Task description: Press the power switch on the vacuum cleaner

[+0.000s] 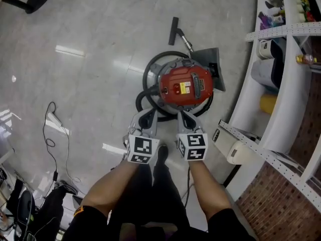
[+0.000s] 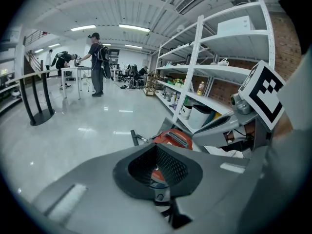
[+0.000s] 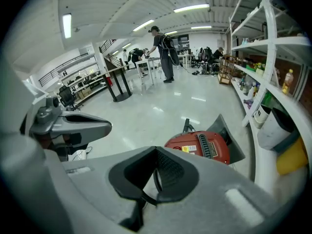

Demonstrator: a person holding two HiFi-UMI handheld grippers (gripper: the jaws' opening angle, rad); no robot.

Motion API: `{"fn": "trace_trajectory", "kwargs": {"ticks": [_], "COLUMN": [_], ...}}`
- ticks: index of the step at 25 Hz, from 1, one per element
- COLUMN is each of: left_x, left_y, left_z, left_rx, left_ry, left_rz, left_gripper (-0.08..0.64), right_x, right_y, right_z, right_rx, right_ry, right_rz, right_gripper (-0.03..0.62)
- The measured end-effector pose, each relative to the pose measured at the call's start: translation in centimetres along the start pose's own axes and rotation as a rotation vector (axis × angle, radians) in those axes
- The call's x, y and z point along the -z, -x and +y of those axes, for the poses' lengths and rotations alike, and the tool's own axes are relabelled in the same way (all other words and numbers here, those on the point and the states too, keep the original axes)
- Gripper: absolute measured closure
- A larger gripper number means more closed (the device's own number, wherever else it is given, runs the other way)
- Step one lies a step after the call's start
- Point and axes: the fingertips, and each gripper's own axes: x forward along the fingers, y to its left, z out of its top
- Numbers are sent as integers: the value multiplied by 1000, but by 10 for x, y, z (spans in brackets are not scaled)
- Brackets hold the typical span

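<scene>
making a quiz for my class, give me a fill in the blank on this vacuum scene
The vacuum cleaner has a ___ top. It stands on the ___ beside the shelves. The left tongs and right tongs are both ___ and hold nothing.
Missing words: red; floor; shut.

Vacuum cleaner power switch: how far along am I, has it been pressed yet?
Done: you stand at the red vacuum cleaner, with the left gripper and right gripper held over its near side. In hand: nothing; both are shut and empty, and neither appears to touch it. Left: reach its top and press the switch, which looks not yet done.
</scene>
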Motion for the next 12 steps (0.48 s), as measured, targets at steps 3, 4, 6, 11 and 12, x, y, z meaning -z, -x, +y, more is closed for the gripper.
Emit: {"fn": "trace_trajectory", "kwargs": {"ticks": [3, 4, 6, 11, 12], "left_x": [15, 21, 30, 52, 56], "left_y": [-12, -16, -24, -43, -48], "left_z": [18, 24, 35, 45, 43], "left_rx": [-11, -17, -25, -32, -30], "left_ry": [13, 17, 24, 27, 27], "left_rz": [12, 16, 25, 65, 74], "left_gripper": [545, 545, 546, 545, 545], "right_x": [9, 11, 16, 22, 23], "right_y": [-27, -36, -55, -90, -96], "right_z": [-7, -10, -16, -26, -28], "right_rx": [6, 9, 22, 54, 61], "right_ry": [-12, -18, -24, -27, -25], "right_rz": [36, 47, 70, 108, 111], "right_gripper": [601, 601, 601, 601, 601]}}
